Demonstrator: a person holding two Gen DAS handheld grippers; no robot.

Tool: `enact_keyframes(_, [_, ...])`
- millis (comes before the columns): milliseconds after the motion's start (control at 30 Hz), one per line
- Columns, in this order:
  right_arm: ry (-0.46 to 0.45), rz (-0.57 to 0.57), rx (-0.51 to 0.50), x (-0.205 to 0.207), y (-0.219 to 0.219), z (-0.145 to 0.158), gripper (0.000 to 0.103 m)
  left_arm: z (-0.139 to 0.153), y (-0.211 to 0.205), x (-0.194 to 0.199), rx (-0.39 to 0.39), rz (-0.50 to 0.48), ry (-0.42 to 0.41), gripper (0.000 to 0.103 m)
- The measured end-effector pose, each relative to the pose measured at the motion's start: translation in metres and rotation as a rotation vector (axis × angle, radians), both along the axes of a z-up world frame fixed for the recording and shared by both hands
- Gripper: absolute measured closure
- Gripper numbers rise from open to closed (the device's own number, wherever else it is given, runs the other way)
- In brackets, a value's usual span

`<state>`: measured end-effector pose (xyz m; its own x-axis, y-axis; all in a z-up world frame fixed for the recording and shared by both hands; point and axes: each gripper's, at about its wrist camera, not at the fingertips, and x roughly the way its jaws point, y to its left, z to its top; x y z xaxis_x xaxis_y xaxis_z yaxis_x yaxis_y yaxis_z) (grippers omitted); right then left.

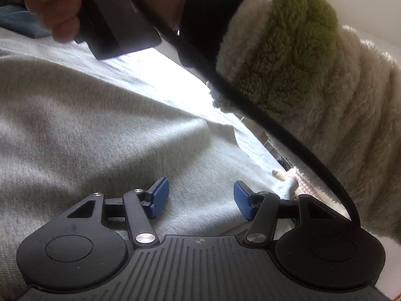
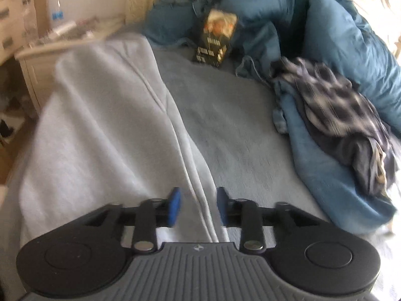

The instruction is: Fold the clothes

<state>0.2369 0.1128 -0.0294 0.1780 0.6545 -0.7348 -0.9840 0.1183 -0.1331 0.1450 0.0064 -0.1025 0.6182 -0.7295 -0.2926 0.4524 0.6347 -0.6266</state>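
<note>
A light grey garment [image 2: 100,130] lies spread on the bed, and its seamed edge [image 2: 185,155] runs toward me. My right gripper [image 2: 198,206] hovers over that edge with its blue pads [image 2: 174,207] apart. The seam passes between them and the pads do not press on it. In the left wrist view, grey fabric [image 1: 75,125] fills the frame below my left gripper [image 1: 201,200]. Its blue pads [image 1: 159,198] stand wide with nothing between them. A person's hand [image 1: 52,12] grips the other tool's handle at the top left.
A fleece sleeve [image 1: 313,87], white and green, and a black cable [image 1: 275,125] cross the right of the left wrist view. A blue duvet [image 2: 338,37], a dark patterned garment [image 2: 338,115] on blue cloth and a printed box [image 2: 215,37] lie beyond. White furniture [image 2: 32,70] stands left.
</note>
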Motion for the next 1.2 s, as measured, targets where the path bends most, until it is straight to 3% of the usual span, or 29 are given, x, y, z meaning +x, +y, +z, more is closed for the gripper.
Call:
enact_keyframes(200, [-0.027,0.045,-0.042,-0.008,0.020,-0.016,0.065,0.000,0.004,-0.005,-0.007,0.000,0.000,0.045])
enact_keyframes(267, [-0.035,0.049,-0.055,-0.009,0.023,-0.022,0.073,0.002,0.013,-0.013,-0.009,0.000,0.000,0.045])
enact_keyframes(300, [-0.044,0.044,-0.056,-0.010,0.024,-0.023,0.091,0.004,0.016,-0.018,-0.009,0.000,-0.001,0.045])
enact_keyframes(333, [-0.057,0.040,-0.055,-0.011,0.024,-0.024,0.098,0.004,0.017,-0.018,-0.009,0.000,-0.001,0.045])
enact_keyframes(533, [-0.123,0.005,0.016,-0.007,0.021,-0.014,0.099,0.006,0.020,-0.020,-0.005,0.003,-0.001,0.045])
enact_keyframes(800, [-0.140,-0.004,0.007,0.003,0.031,-0.047,0.097,0.007,0.025,-0.024,-0.002,0.005,-0.005,0.045])
enact_keyframes(867, [-0.066,-0.042,0.034,0.012,0.022,-0.034,0.096,0.007,0.026,-0.025,-0.001,0.004,-0.006,0.045])
enact_keyframes(1067, [0.007,-0.266,0.161,0.051,-0.054,0.041,0.091,0.009,0.030,-0.028,-0.001,0.003,-0.005,0.044])
enact_keyframes(1133, [0.061,-0.270,0.147,0.052,-0.082,0.055,0.088,0.007,0.026,-0.027,0.000,0.002,-0.005,0.044])
enact_keyframes(1200, [0.128,-0.227,0.070,0.048,-0.094,0.047,0.088,0.005,0.022,-0.026,0.005,0.003,-0.006,0.044])
